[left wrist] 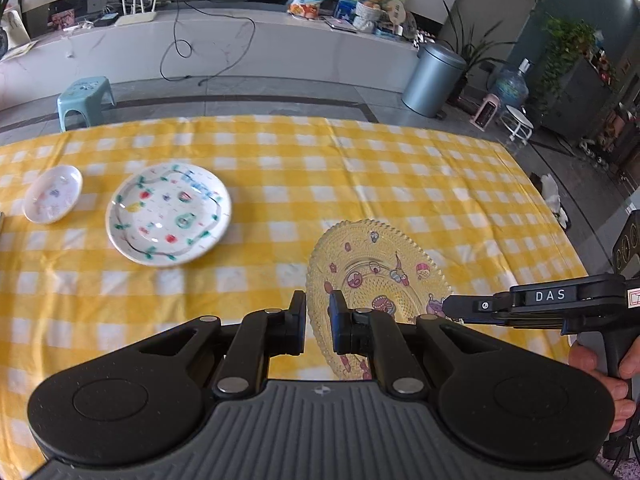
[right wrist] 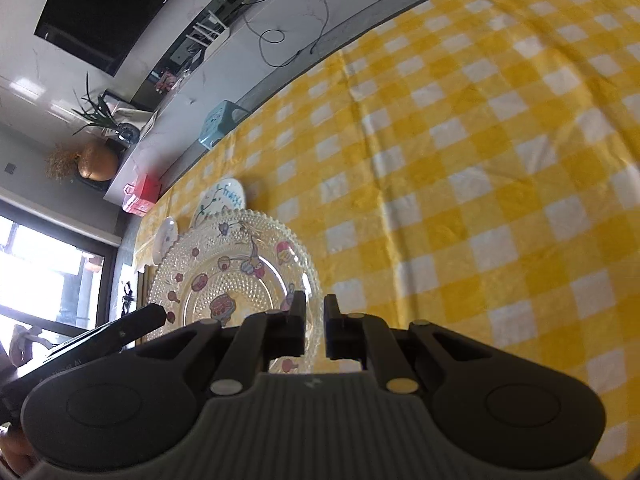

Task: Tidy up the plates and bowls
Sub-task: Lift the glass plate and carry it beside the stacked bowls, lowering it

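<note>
A clear glass plate (left wrist: 372, 264) with a beaded rim and cartoon prints is held over the yellow checked tablecloth (left wrist: 280, 160). My left gripper (left wrist: 318, 320) is shut on its near-left rim. My right gripper (left wrist: 450, 308) comes in from the right and is shut on the opposite rim. In the right wrist view the same glass plate (right wrist: 224, 276) stands tilted with its rim pinched in my right gripper (right wrist: 315, 320), and the left gripper (right wrist: 154, 314) bites its lower left edge. A white plate with fruit drawings (left wrist: 168, 216) and a small white dish (left wrist: 52, 194) lie on the cloth to the left.
A hand (left wrist: 600, 364) grips the right tool's handle at the right edge. Beyond the table's far edge stand a teal stool (left wrist: 84, 98) and a grey bin (left wrist: 434, 80). The white plate (right wrist: 224, 198) and small dish (right wrist: 166, 238) show behind the glass plate.
</note>
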Motion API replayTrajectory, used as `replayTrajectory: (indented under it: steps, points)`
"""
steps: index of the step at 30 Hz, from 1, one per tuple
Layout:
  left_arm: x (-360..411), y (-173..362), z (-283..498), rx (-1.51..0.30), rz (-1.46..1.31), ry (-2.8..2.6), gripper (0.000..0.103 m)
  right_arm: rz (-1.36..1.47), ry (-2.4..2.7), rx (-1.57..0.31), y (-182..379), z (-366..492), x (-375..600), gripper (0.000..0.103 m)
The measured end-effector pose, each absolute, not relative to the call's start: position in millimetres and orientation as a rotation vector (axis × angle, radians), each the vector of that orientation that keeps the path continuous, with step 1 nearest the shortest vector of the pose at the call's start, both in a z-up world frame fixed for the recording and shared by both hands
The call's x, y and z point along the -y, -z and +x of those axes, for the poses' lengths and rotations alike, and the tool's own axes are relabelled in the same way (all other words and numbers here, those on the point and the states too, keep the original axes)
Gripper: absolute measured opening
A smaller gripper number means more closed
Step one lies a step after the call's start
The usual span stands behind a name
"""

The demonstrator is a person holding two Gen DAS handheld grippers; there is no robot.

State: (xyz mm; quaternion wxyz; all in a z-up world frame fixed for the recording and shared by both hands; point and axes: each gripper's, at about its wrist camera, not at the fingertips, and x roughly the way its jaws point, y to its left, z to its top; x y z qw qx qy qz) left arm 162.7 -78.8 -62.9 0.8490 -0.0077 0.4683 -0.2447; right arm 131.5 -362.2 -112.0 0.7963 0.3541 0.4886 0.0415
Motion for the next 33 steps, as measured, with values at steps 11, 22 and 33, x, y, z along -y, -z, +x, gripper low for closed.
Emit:
replayTrajectory:
  steps: [11, 22, 33]
  points:
    - [118, 85, 113, -1.071, -0.044, 0.504, 0.013, 0.719, 0.036, -1.167, 125, 76, 396, 0.007]
    - [128, 109, 85, -1.127, -0.004, 0.428, 0.013, 0.665, 0.044, -1.256, 141, 63, 399, 0.006]
    - [130, 121, 79, -1.157, 0.030, 0.372, 0.014, 0.620, 0.026, -1.291, 147, 69, 390, 0.006]
